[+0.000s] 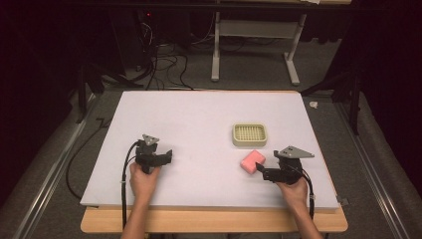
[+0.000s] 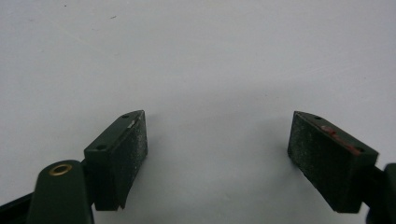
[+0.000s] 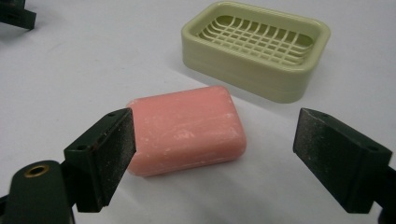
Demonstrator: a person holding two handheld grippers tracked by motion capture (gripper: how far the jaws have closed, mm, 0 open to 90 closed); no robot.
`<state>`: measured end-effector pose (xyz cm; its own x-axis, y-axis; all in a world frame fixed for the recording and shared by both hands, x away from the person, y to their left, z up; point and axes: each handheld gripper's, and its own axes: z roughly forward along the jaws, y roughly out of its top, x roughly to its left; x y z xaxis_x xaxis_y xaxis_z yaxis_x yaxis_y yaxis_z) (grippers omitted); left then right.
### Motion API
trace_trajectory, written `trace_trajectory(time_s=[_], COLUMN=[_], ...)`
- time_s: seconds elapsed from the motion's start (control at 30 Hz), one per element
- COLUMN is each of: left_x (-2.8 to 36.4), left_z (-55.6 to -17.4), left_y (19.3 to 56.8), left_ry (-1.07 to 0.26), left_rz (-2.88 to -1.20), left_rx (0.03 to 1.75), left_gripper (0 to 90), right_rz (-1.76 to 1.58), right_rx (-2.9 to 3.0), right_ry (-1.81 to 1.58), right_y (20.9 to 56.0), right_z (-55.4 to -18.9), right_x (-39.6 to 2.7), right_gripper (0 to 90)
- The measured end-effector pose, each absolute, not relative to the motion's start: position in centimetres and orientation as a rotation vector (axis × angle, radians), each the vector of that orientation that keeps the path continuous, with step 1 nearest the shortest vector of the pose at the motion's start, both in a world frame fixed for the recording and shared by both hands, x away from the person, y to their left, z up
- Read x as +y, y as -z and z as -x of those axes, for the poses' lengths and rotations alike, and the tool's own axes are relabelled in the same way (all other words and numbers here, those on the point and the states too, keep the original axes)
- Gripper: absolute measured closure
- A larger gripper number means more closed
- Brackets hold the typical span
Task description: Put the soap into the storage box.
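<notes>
- The left gripper (image 1: 168, 155) sat over bare counter (image 1: 199, 119), jaws wide apart and holding nothing, well away from the soap.
- The pink soap (image 3: 187, 128) lay flat on the counter, just in front of the right gripper, with its long side running across between the jaws.
- The right gripper (image 3: 215, 156) was the nearer one, jaws wide apart, not touching the soap.
- The soap dish (image 3: 256, 49) stood empty just past the soap.

White table top (image 1: 199, 119) sits on a wooden board (image 1: 214, 221). Behind it there's a tangle of black cables (image 1: 164, 62) on the floor, plus a grey desk frame (image 1: 256, 47).
</notes>
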<state>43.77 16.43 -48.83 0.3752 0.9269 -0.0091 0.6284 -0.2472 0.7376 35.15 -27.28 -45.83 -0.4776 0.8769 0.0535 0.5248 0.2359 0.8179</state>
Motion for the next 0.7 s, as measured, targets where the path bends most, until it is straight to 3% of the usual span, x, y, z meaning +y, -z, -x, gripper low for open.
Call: trace_trajectory(time_s=[0.7], left_x=[16.4], left_z=[-43.8], left_y=[48.8], left_ry=[-0.579], left_rz=[-1.976], left_rx=[1.338], left_gripper=[20.6], right_rz=[-1.218], right_rx=[2.191], right_ry=[-1.064], right_y=[46.8], right_z=[-36.8], right_x=[-24.4], right_gripper=[12.2])
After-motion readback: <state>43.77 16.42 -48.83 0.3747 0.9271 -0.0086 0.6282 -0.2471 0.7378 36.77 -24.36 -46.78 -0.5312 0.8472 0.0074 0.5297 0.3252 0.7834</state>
